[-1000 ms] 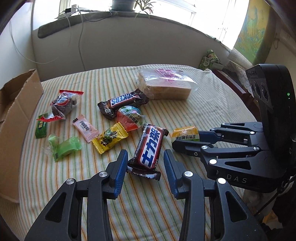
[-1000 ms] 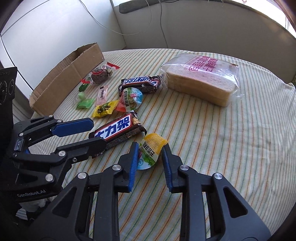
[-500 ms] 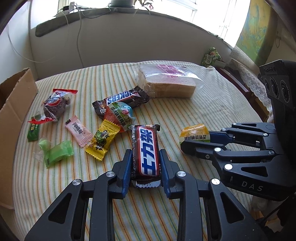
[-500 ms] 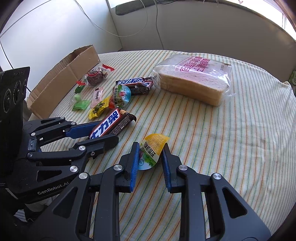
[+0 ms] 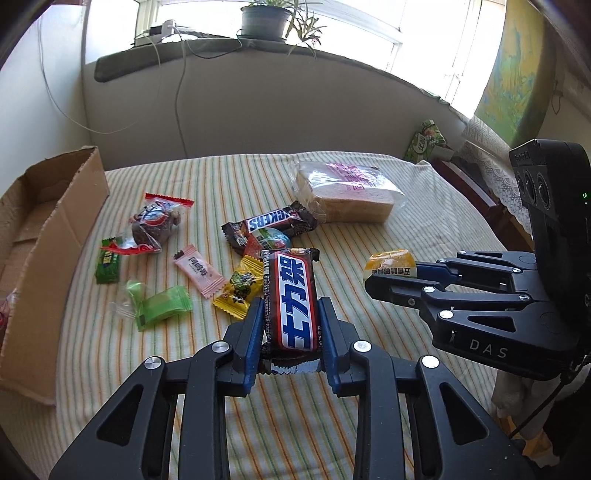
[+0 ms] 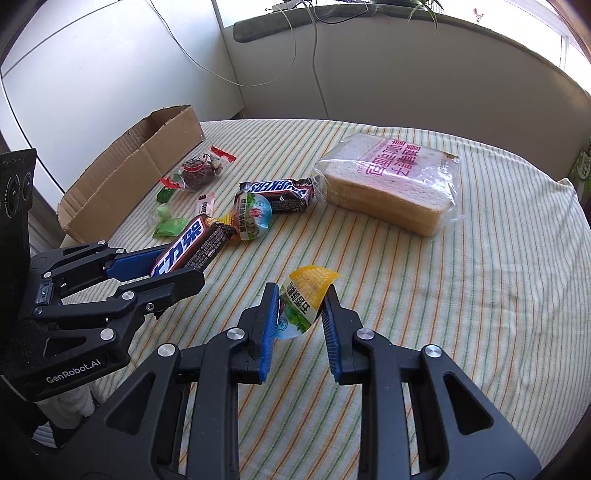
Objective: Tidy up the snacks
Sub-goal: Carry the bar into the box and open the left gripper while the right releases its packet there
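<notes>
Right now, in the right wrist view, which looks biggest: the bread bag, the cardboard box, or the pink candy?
1. cardboard box and bread bag: they look about alike, so I won't rank them.
2. pink candy: clearly smallest, and partly hidden.

A potted plant (image 5: 264, 19) stands on the windowsill. A white cable (image 5: 179, 92) hangs down the wall below it. A striped cloth (image 6: 480, 280) covers the bench. A map (image 5: 513, 74) hangs at right.
</notes>
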A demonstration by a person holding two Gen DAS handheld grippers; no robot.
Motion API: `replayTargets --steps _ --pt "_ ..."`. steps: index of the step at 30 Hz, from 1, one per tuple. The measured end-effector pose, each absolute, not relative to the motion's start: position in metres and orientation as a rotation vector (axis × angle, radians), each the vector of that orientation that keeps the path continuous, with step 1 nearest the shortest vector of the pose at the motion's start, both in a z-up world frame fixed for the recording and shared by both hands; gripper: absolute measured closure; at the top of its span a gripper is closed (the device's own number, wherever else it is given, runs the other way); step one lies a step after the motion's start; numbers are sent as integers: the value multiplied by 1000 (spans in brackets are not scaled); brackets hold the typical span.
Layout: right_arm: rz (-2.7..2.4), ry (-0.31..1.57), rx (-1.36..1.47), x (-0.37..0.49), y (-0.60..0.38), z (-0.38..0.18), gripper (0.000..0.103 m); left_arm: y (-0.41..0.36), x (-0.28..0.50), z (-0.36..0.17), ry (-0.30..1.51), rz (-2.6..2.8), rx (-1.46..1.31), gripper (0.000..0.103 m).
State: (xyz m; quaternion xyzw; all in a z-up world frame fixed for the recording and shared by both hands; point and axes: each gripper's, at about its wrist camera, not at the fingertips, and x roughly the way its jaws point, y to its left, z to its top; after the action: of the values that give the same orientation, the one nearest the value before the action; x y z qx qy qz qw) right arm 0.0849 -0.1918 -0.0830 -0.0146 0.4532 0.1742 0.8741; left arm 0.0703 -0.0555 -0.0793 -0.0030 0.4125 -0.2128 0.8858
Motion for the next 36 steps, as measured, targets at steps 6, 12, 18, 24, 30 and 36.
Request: replayTargets --steps 6,12,18,24,30,36 --pt "375 918 -47 91 -174 -72 79 -29 71 -66 819 -391 -32 76" --pt "410 873 -67 104 -147 -52 79 8 76 -51 774 -315 -65 76" --pt "458 835 -98 122 -110 -36 79 51 82 -41 740 -226 -89 76" --pt "516 817 -130 140 -65 -30 79 91 83 -37 718 -142 -118 76" --pt "569 797 -146 158 -26 -23 79 124 84 -37 708 -71 -141 76" --pt "608 794 -175 174 18 -24 79 151 87 -39 708 -15 -159 76"
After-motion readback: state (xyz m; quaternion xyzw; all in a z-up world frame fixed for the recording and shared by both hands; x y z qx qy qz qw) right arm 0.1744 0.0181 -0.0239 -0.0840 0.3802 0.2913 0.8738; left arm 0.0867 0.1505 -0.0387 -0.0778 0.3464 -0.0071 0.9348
